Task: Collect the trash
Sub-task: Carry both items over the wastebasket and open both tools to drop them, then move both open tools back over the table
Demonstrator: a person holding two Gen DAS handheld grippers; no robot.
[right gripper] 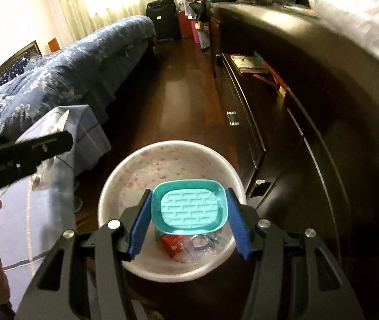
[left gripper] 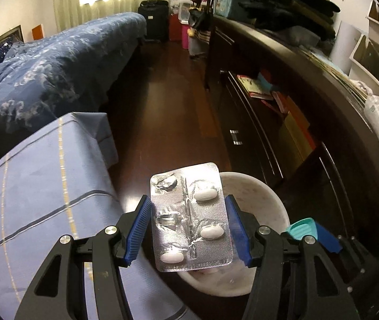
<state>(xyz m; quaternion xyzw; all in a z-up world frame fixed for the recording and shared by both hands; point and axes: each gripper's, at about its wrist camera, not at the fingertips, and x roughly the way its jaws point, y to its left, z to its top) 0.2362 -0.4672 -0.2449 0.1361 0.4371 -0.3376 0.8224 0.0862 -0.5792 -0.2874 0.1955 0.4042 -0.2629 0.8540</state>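
Two items are held above the white bin (right gripper: 114,184), which stands on the floor between the bed and the dark cabinet. Left gripper (left gripper: 188,225): fingers clenched on the long edges of a foil pill sheet (left gripper: 189,218), over the bin rim. This sheet is light, thin and springy; it probably buckles under hard squeezing, so edge contact near mid-length is suitable. Right gripper (right gripper: 188,222): fingers grasping a teal plastic dish (right gripper: 189,209) by its sides. The dish looks stiff, light and smooth; slipping is possible.
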